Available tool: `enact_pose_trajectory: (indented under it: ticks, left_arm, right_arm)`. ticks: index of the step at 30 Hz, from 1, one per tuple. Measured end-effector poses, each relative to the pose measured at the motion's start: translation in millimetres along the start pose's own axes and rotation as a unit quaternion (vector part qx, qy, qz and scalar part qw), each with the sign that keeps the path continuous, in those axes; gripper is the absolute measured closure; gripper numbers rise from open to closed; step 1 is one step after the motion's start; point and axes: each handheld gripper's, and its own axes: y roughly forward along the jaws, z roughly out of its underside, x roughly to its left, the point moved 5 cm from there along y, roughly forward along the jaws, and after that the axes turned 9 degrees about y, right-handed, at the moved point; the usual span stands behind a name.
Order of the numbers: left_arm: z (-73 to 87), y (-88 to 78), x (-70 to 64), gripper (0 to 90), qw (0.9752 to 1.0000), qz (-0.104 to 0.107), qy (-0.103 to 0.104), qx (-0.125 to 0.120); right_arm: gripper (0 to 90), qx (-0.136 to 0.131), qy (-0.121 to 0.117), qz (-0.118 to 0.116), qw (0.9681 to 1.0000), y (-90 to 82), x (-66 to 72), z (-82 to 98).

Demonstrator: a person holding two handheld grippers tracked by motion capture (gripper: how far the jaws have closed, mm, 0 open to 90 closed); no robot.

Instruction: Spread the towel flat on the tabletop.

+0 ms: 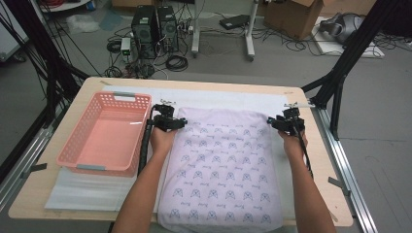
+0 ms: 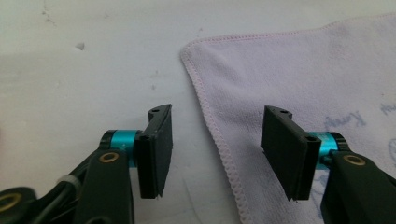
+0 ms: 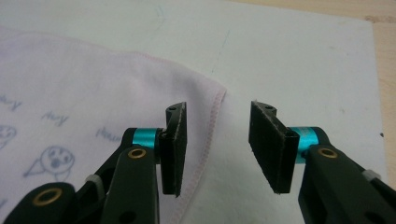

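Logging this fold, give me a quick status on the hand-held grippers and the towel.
Left hand-held gripper open, right hand-held gripper open, each straddling a far corner's hem. Towel flat, unheld. Pink basket off left, nothing blocking.

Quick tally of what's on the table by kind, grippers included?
Pale lilac printed cloth, folded flat: 1
Pink plastic perforated basket: 1
White foam sheet covering the tabletop: 1
Black two-jaw grippers: 2, left gripper and right gripper, each with jaws apart at a far corner of the cloth
Total: 5
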Motion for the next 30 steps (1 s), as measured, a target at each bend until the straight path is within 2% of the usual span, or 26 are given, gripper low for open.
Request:
enact_pose_trajectory:
  ticks: [1,2,3,4,5,6,7,8,9,10,12,13,14,16,20,22,23,24,25,28,30]
  left_arm:
    - [0.3,-0.5,-2.2,64.9,0.9999,0.005,0.015,0.002]
    - [0.0,-0.8,-3.5,75.5,0.9996,0.001,0.028,0.005]
    - [-0.9,-1.8,-2.7,87.3,0.9993,-0.017,0.031,0.01]
    - [-2.3,-3.0,0.2,87.5,0.9988,-0.041,0.026,0.007]
    - [-3.3,-4.7,4.1,87.7,0.9984,-0.056,0.01,-0.001]
    - [-3.2,-5.5,6.9,87.7,0.9982,-0.06,-0.003,-0.002]
    - [-2.5,-5.0,7.5,87.2,0.9986,-0.053,-0.01,-0.001]
    - [-2.0,-4.7,6.7,82.0,0.9989,-0.047,-0.01,-0.002]
    - [-1.7,-5.2,4.7,68.3,0.9993,-0.036,-0.013,-0.001]
    - [-1.5,-7.4,2.0,61.4,0.9996,-0.025,-0.011,-0.006]
    - [-0.6,-14.0,-0.5,53.7,0.9989,-0.023,-0.018,-0.036]
    - [0.9,-17.3,-1.9,52.3,0.9987,-0.016,-0.022,-0.043]
    - [3.1,-18.9,-3.6,49.4,0.999,-0.007,-0.023,-0.037]
    - [7.5,-23.9,-9.7,45.1,0.9988,0.014,-0.021,-0.041]
    - [13.5,-40.0,-22.8,41.3,0.9973,0.045,-0.002,-0.058]
    - [16.2,-46.3,-27.6,39.1,0.9962,0.057,0.006,-0.065]
    - [18.2,-49.4,-30.7,36.7,0.9956,0.07,0.006,-0.063]
    - [20.4,-51.9,-33.5,33.1,0.995,0.082,0.016,-0.054]
    - [23.2,-55.2,-36.6,29.9,0.994,0.09,0.026,-0.056]
    - [34.1,-66.2,-41.8,29.6,0.9927,0.099,0.038,-0.057]
    - [39.6,-71.4,-43.1,29.7,0.9925,0.101,0.043,-0.055]
  right_arm:
    - [57.2,0.001,-0.006,-0.001,1.0,-1.7,0.3,1.9]
    - [57.2,0.004,-0.011,-0.003,0.9999,-3.0,0.9,4.1]
    - [57.0,0.006,-0.019,-0.003,0.9998,-4.2,1.0,6.7]
    - [56.9,0.008,-0.021,-0.005,0.9997,-5.8,1.6,9.8]
    - [56.8,0.008,-0.025,-0.006,0.9996,-7.7,1.5,12.6]
    - [56.5,0.009,-0.025,-0.01,0.9996,-10.0,1.1,15.6]
    - [56.2,0.008,-0.022,-0.014,0.9996,-12.8,1.1,18.6]
    - [54.5,0.018,-0.019,-0.023,0.9994,-15.1,1.1,21.0]
    - [53.1,0.031,-0.014,-0.033,0.9989,-17.2,2.3,23.3]
    - [52.4,0.035,-0.013,-0.045,0.9983,-20.3,4.7,24.8]
    - [52.6,0.022,-0.036,-0.046,0.998,-29.1,11.5,27.3]
    - [52.7,0.019,-0.048,-0.043,0.9977,-33.2,14.1,29.2]
    - [52.7,0.02,-0.054,-0.041,0.9975,-36.7,15.7,31.5]
    - [52.9,0.021,-0.054,-0.043,0.9974,-42.5,16.1,36.8]
    - [53.2,0.016,-0.037,-0.051,0.9979,-53.0,16.4,47.8]
    - [53.2,0.018,-0.039,-0.054,0.9977,-56.3,17.9,55.3]
    - [53.2,0.02,-0.035,-0.06,0.9974,-58.4,20.0,59.4]
    - [53.2,0.02,-0.04,-0.063,0.997,-60.6,21.7,63.5]
    - [53.3,0.022,-0.044,-0.065,0.9967,-63.2,23.8,67.6]
    - [53.7,0.024,-0.051,-0.071,0.9958,-72.9,29.3,79.9]
    - [54.0,0.024,-0.046,-0.074,0.9959,-80.9,31.9,89.0]
